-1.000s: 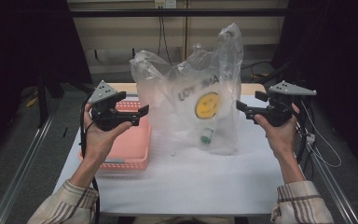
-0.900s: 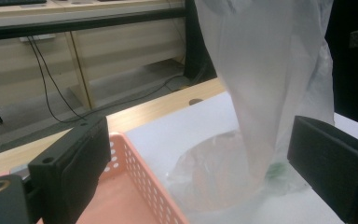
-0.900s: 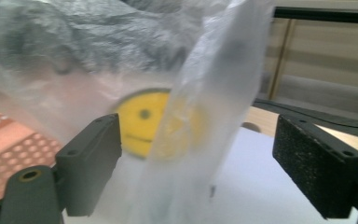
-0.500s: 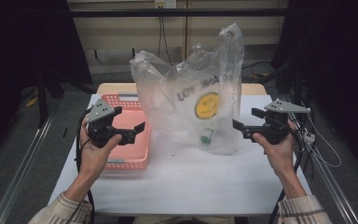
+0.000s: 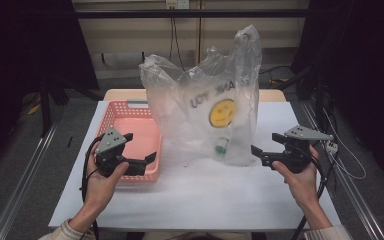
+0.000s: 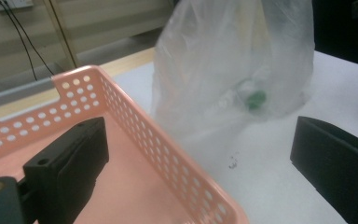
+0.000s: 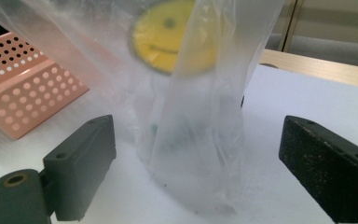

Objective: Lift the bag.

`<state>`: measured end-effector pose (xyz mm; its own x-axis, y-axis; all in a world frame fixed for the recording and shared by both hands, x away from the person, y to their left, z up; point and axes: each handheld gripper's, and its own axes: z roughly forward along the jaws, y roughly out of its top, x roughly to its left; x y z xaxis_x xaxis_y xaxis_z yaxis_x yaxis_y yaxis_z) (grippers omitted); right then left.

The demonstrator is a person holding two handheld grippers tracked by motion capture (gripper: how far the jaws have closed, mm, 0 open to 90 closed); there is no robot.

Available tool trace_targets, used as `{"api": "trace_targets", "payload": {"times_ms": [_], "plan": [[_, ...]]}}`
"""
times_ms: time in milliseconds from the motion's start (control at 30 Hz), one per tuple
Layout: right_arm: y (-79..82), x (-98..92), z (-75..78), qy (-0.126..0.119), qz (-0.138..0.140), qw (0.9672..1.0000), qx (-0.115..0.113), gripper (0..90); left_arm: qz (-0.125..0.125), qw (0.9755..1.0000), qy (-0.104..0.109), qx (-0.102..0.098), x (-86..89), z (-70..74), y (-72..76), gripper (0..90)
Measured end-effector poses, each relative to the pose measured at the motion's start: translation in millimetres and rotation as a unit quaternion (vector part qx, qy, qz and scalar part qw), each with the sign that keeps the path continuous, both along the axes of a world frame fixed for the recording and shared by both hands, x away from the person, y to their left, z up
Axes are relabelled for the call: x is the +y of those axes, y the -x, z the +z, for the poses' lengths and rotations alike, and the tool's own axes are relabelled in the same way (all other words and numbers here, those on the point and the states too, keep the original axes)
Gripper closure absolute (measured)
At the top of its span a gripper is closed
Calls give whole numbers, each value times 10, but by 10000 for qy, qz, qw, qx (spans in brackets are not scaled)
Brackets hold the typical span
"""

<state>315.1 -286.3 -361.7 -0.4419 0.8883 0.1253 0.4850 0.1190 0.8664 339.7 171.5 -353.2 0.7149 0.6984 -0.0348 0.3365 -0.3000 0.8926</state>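
A clear plastic bag (image 5: 205, 105) with a yellow smiley face (image 5: 222, 112) stands upright mid-table. Something with a green cap (image 5: 222, 148) lies inside it near the bottom. My left gripper (image 5: 149, 158) is open, low over the near right corner of the pink basket (image 5: 130, 131). In the left gripper view its jaws (image 6: 198, 135) straddle the basket's rim (image 6: 168, 154), with the bag (image 6: 233, 60) beyond. My right gripper (image 5: 255, 150) is open and points at the bag's right edge. Its jaws (image 7: 198, 123) have just been opening and the bag (image 7: 205, 116) stands just ahead, untouched.
A white sheet (image 5: 205, 195) covers the table, with bare room in front of the bag. The pink perforated basket (image 7: 18, 98) sits left of the bag. Metal rails (image 5: 25, 185) run along both sides of the table. Cables hang at the back wall.
Both hands have sunk toward the table, the left gripper down over the basket's near corner and the right down beside the bag's base. The bag has not moved.
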Motion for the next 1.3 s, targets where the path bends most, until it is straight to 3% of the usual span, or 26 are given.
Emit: {"api": "trace_targets", "payload": {"times_ms": [133, 367, 500, 800, 967, 1100, 1233, 1300], "plan": [[88, 15, -80, 32, -74, 9999, 97, 115, 229, 9997, -3, -19, 43, -103, 107, 50], [244, 36, -215, 141, -100, 9997, 156, 125, 163, 9998, 61, -24, 114, -165, 257, 50], [332, 56, -282, 155, -58, 9998, 143, 130, 65, 9999, 14, 147, 139, -245, 325, 51], [432, 59, -412, 343, -35, 9991, 242, 136, 186, 9995, -79, 248, 257, -421, 411, 54], [471, 17, -494, 300, -58, 9991, 304, 135, 225, 9995, -78, 217, 326, -485, 475, 53], [517, -26, -576, 248, -156, 9991, 310, 137, 234, 9997, -27, 1, 353, -511, 542, 54], [540, -39, -648, 211, -156, 9987, 446, 133, 333, 9994, 99, -1, 402, -530, 587, 67], [537, -22, -657, 165, -128, 9986, 491, 131, 366, 9993, 11, 41, 399, -545, 583, 66]]}}
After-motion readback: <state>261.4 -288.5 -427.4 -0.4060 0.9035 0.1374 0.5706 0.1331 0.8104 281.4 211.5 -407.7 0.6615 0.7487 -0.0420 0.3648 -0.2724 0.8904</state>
